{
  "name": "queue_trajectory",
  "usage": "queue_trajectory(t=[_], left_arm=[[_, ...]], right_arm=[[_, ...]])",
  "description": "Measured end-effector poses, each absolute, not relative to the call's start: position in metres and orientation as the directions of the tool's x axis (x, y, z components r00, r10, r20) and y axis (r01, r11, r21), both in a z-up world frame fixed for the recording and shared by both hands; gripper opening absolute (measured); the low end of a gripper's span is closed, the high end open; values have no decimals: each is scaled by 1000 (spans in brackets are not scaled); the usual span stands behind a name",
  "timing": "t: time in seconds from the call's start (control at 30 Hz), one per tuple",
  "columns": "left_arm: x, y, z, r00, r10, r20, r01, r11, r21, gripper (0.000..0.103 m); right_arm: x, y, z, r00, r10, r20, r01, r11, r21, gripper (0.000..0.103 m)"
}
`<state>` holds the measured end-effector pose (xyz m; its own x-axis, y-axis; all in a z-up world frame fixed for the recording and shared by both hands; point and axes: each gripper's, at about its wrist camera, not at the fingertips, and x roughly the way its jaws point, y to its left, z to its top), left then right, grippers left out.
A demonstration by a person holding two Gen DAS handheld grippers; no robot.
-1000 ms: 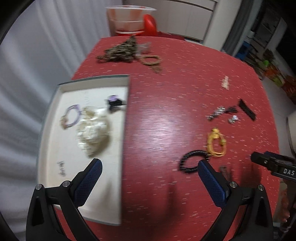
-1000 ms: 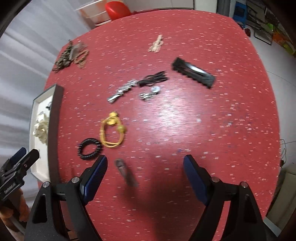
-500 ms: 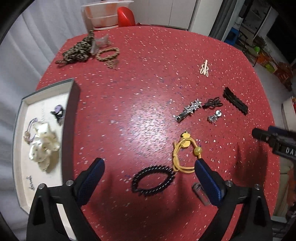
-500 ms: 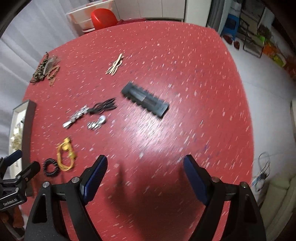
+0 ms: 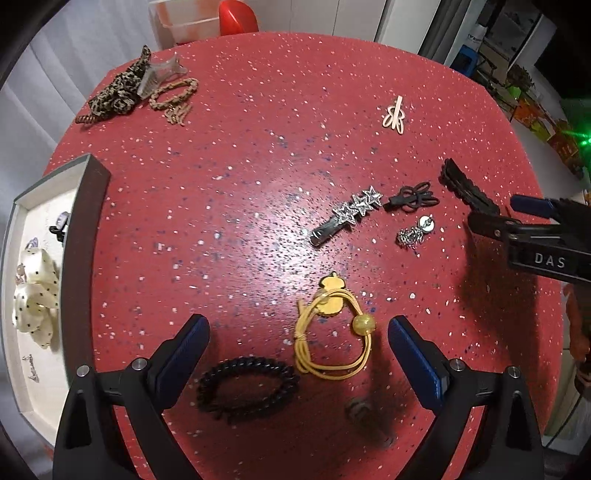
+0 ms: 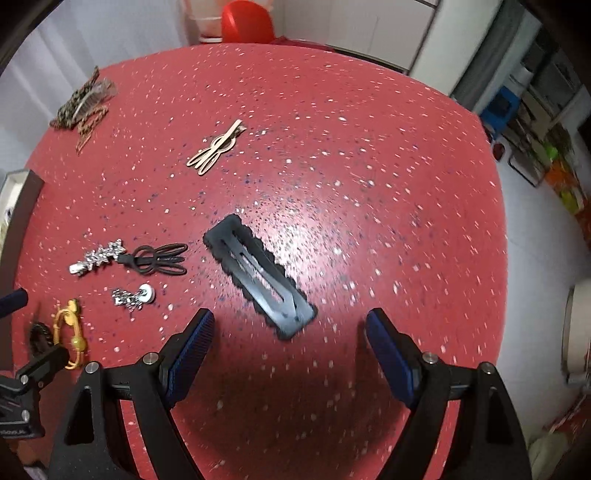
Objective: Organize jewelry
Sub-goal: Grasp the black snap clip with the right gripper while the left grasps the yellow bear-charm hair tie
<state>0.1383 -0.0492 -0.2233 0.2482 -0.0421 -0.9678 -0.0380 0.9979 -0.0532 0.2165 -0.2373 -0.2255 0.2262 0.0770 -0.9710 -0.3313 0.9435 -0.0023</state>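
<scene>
My left gripper (image 5: 297, 332) hangs open over the red table (image 5: 240, 184), pointing steeply down. A yellow hair tie with a bead (image 5: 332, 332) lies between its fingers, untouched, and a black coil hair tie (image 5: 247, 387) lies just below it. The jewelry tray (image 5: 85, 206) sits at the left with a cream dotted scrunchie (image 5: 33, 295) inside. My right gripper (image 6: 290, 325) is open above the near end of a long black barrette (image 6: 258, 277), without gripping it. A star clip (image 5: 347, 218), a black looped clip (image 5: 412, 199) and a silver earring (image 5: 415, 232) lie between the two.
A beige clip (image 6: 216, 147) lies mid-table. At the far left edge sit a leopard scrunchie (image 5: 118, 92), a clear claw clip and a braided tan tie (image 5: 173, 96). A small dark piece (image 5: 358, 410) lies near the front. A red chair (image 6: 247, 22) stands behind the table.
My left gripper moved right from above the tray to over the yellow and black hair ties, and sank. My right gripper swung right from the hair ties to the black barrette.
</scene>
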Motion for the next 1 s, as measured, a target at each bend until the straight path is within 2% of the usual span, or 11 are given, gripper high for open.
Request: queue_trajectory(t=[0.27, 0.33, 0.47, 0.53, 0.7, 0.73, 0.77, 0.8, 0.87, 0.93, 1.0], left_arm=[[143, -62, -235, 234, -26, -972, -35, 999, -35, 98], [143, -67, -237, 232, -22, -972, -24, 999, -28, 87], [144, -77, -240, 233, 1, -972, -13, 1000, -3, 87], [145, -80, -241, 234, 2, -972, -19, 1000, -3, 86], [144, -86, -240, 240, -6, -971, -12, 1000, -9, 77], [141, -89, -237, 240, -6, -971, -10, 1000, -9, 73], [139, -91, -236, 241, -10, -970, -9, 1000, -12, 71], [139, -93, -235, 243, -10, -970, -8, 1000, -12, 64], [138, -90, -229, 248, -17, -969, -7, 1000, -19, 51], [135, -88, -226, 252, -28, -967, -2, 1000, -29, 30], [134, -86, -225, 250, -55, -967, -1, 998, -57, 18]], right_arm=[[231, -232, -233, 231, 122, -965, -362, 932, 31, 86], [233, -230, -233, 235, 125, -964, -368, 929, 31, 86], [231, -227, -232, 242, 129, -962, -362, 931, 34, 85], [229, -227, -230, 251, 133, -959, -362, 932, 35, 82], [219, -221, -223, 258, 147, -955, -392, 919, 36, 57], [218, -219, -221, 257, 147, -955, -397, 917, 35, 55], [215, -216, -219, 259, 149, -954, -400, 916, 35, 45], [214, -215, -218, 263, 145, -954, -399, 917, 30, 37], [213, -214, -218, 265, 140, -954, -383, 923, 29, 37], [211, -217, -218, 264, 142, -954, -364, 931, 38, 37], [210, -220, -218, 257, 151, -954, -345, 937, 56, 37]])
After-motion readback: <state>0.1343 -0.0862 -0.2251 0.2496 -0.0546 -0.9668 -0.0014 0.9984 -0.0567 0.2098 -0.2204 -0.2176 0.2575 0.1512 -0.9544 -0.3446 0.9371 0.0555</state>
